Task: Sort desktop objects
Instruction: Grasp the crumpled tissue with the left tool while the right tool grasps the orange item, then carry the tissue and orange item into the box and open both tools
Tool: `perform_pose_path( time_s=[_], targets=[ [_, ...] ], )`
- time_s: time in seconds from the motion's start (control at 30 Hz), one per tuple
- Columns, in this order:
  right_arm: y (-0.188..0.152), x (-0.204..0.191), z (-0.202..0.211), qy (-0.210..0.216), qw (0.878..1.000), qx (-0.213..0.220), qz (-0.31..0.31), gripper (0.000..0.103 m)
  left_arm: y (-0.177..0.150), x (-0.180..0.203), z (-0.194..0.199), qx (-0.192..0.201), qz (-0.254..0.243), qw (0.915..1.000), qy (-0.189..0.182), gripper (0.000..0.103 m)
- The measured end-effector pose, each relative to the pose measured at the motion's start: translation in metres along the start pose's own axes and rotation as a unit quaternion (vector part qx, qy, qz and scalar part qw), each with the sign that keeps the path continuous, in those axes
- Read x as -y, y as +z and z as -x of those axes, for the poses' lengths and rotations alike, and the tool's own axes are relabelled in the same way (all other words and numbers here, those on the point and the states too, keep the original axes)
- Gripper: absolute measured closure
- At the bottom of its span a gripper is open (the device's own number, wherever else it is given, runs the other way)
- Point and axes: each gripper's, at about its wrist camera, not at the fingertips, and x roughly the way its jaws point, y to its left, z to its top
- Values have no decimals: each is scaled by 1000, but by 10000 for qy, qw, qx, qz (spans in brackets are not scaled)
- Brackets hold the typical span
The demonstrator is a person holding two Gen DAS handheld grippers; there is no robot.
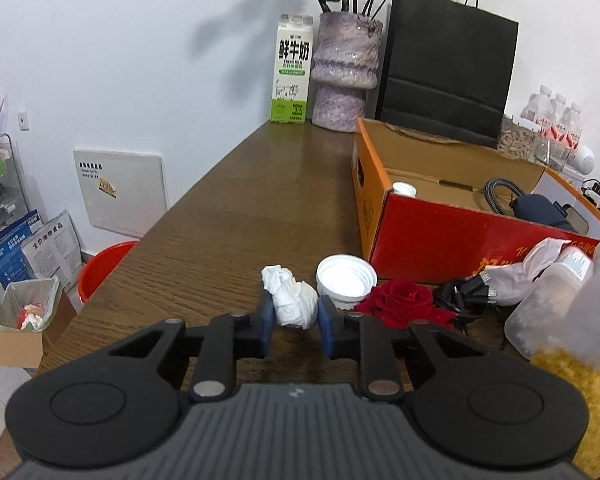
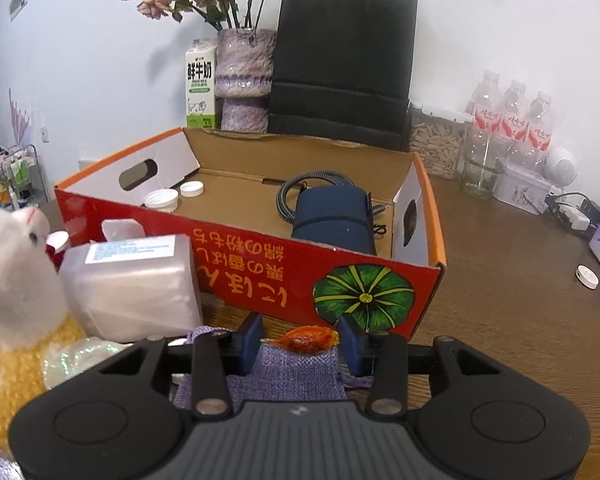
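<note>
Left gripper clamped on crumpled tissue at the near desk edge; right gripper apart over a purple burlap pouch.

Tissue wad sits just beside the white lid and red rose; being soft, it may slip out or drag the lid along on lifting. An orange scrap lies on the pouch between the right jaws, not pinched, and could roll off. Cardboard box holds two white caps, a navy case and a coiled cable. The floor bin holds waste paper.
</note>
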Motion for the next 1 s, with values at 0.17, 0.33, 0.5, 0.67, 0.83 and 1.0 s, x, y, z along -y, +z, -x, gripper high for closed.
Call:
perform_pose_path(
  time_s=[0.17, 0.33, 0.5, 0.67, 0.83, 1.0],
  targets=[
    [2, 0, 12, 55, 9998, 150, -76, 62, 5, 1, 13, 187, 23, 9998, -4, 80],
    [10, -2, 30, 98, 9991, 409, -106, 62, 15, 10, 30, 483, -38, 9988, -115, 80],
    [29, -9, 41, 164, 9972, 719, -118, 62, 34, 35, 40, 801, -170, 9959, -371, 80],
    [54, -21, 41, 240, 9951, 956, -51, 62, 60, 65, 38, 1094, -317, 9914, -650, 80],
    [78, -30, 29, 276, 9937, 1089, -56, 62, 79, 91, 22, 1190, -380, 9888, -818, 80],
    [94, -32, 2, 277, 9934, 1090, -219, 63, 93, 108, -7, 1114, -382, 9904, -729, 80]
  ],
)
